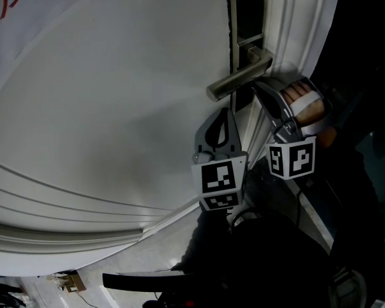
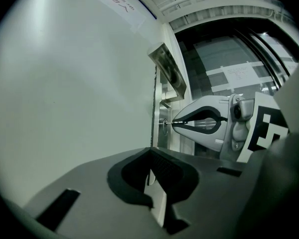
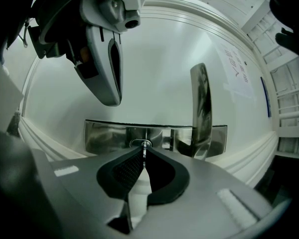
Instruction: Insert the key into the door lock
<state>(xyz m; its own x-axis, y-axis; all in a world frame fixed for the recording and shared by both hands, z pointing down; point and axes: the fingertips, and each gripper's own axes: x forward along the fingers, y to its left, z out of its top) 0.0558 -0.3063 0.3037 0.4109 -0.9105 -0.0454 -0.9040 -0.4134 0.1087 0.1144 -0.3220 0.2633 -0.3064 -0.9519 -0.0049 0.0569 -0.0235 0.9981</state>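
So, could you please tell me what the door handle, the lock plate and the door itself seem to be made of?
Door handle: likely brushed metal, silvery with a soft sheen.
Lock plate: polished metal, apparently steel; it mirrors its surroundings.
Door: smooth white painted finish, matte; the core underneath cannot be told.

Red characters on door notice (image 1: 9, 11), too cropped to read
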